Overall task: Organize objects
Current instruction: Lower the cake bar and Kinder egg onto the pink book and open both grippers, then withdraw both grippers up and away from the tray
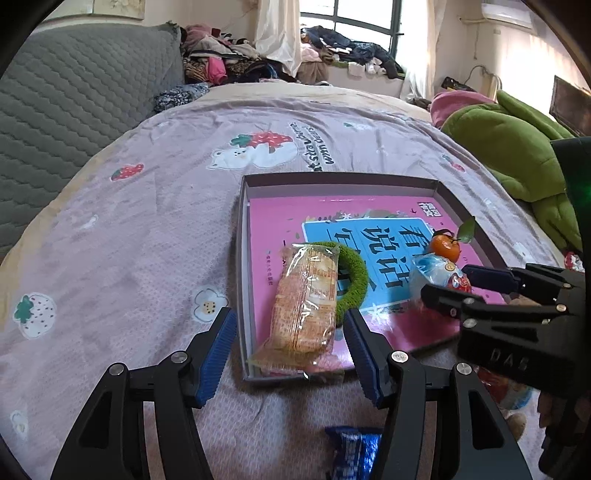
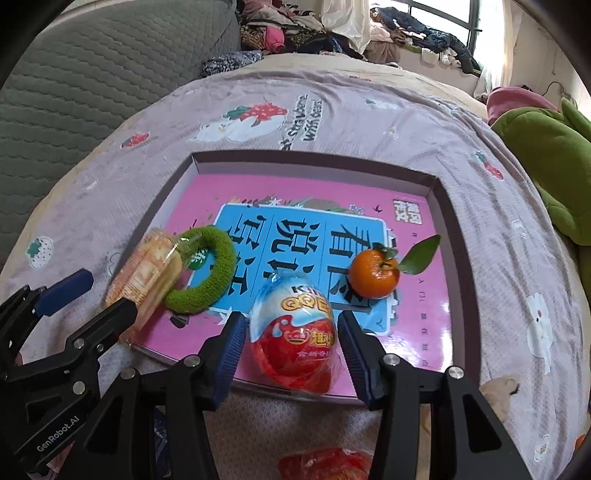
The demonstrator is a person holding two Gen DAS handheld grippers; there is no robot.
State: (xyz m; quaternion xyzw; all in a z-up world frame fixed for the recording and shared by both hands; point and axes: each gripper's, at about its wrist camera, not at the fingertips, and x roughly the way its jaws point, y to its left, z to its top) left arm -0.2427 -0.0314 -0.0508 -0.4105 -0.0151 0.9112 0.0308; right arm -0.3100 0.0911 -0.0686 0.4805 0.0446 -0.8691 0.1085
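Egg [image 2: 293, 332] between right claw [image 2: 291, 354] pads (touching)

Brightness: bright daylight, colours clear in both views.
Light source: the window [image 1: 354, 22] behind the bed [image 1: 110, 229], blown out to white; curtain [image 1: 277, 29] beside it glows.
Glare: white sheen on the pink book cover [image 2: 424, 325] in the box [image 2: 454, 236] and on the egg wrapper [image 2: 295, 332].
Shadows: soft, short, under the box rim and the gripper fingers [image 1: 216, 350].
Distortion: strong fisheye bend; bed edge curves, dark corners ring both views.
Focus: sharp mid-frame; clothes pile [image 1: 221, 55] near the window is soft.
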